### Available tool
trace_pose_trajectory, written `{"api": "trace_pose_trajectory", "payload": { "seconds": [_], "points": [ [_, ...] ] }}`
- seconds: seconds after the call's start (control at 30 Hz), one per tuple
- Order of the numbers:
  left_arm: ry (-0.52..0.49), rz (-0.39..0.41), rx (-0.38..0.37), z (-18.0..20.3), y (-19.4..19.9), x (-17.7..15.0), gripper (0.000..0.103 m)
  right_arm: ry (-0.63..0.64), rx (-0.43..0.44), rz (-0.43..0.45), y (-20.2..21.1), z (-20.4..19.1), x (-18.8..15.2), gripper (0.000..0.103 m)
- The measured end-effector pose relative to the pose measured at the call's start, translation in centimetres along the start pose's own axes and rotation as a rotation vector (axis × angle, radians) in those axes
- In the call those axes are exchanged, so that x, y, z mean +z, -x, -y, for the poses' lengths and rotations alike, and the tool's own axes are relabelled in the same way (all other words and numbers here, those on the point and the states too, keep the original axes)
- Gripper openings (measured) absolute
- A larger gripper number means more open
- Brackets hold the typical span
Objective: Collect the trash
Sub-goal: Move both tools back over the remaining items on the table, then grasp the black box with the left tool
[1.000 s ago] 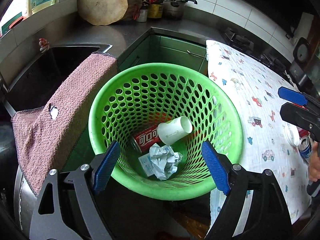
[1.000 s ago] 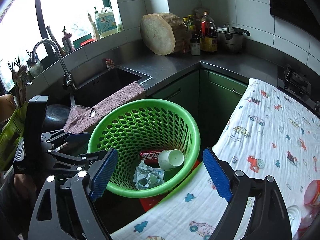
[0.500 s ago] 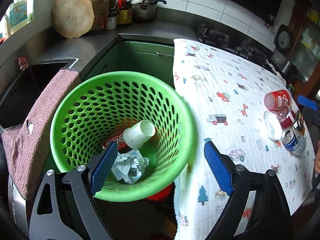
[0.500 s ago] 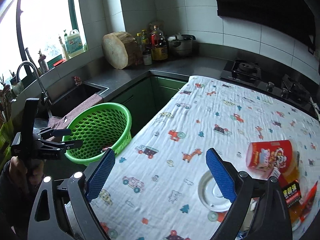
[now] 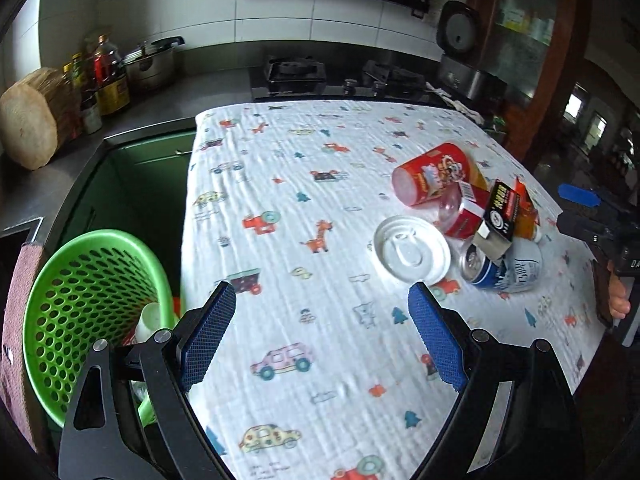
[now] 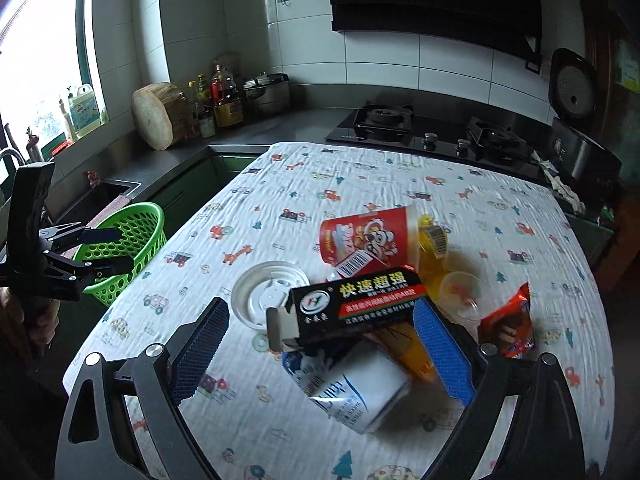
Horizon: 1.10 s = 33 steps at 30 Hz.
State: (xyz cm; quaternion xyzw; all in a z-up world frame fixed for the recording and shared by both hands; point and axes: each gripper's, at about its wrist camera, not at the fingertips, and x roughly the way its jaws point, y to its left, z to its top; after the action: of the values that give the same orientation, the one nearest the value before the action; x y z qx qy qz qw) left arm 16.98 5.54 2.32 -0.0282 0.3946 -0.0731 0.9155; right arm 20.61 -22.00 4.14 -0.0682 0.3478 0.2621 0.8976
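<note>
A trash pile lies on the cartoon-print tablecloth [image 5: 312,208]: a red snack cup [image 5: 436,178], a white lid [image 5: 412,250], a black box [image 6: 356,304], a blue-and-white can [image 6: 352,388] and a red wrapper [image 6: 512,324]. My right gripper [image 6: 322,352] hangs just over the pile with its jaws opening; the can and the black box lie between its fingers, and the pads do not press them. My left gripper [image 5: 322,336] is open over bare cloth, short of the lid. The green basket [image 5: 80,300] at the table's left holds a white cup.
A gas hob [image 6: 432,128] and a rice cooker [image 6: 576,136] stand behind the table. A wooden chopping block [image 6: 156,120], bottles and a pot sit on the counter at the back left. A pink towel [image 5: 16,320] hangs beside the basket by the sink.
Both grippers have swung away from the basket, rightward over the table to the trash pile. The right gripper's jaws stand a little wider. Both stay empty.
</note>
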Motion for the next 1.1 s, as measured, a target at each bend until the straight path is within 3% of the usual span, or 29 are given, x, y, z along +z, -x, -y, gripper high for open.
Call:
{"api": "trace_pose_trajectory", "payload": {
  "seconds": [0.23, 0.53, 0.87, 1.1],
  "points": [
    [-0.154, 0.001, -0.108, 7.5, -3.0, 2.9, 0.087, -0.029, -0.032, -0.026, 1.3, 3.7, -2.5, 0.09],
    [-0.304, -0.052, -0.189, 14.7, -7.6, 5.2, 0.087, -0.015, -0.048, -0.068, 1.7, 6.0, -4.6, 0.09],
    [-0.425, -0.079, -0.209, 18.7, -10.8, 6.0, 0.086, -0.016, -0.049, -0.092, 1.8, 7.5, -6.1, 0.09],
    [-0.466, -0.108, -0.222, 19.7, -12.3, 6.2, 0.076, 0.0, -0.042, -0.112, 1.2, 7.9, -6.6, 0.09]
  ]
}}
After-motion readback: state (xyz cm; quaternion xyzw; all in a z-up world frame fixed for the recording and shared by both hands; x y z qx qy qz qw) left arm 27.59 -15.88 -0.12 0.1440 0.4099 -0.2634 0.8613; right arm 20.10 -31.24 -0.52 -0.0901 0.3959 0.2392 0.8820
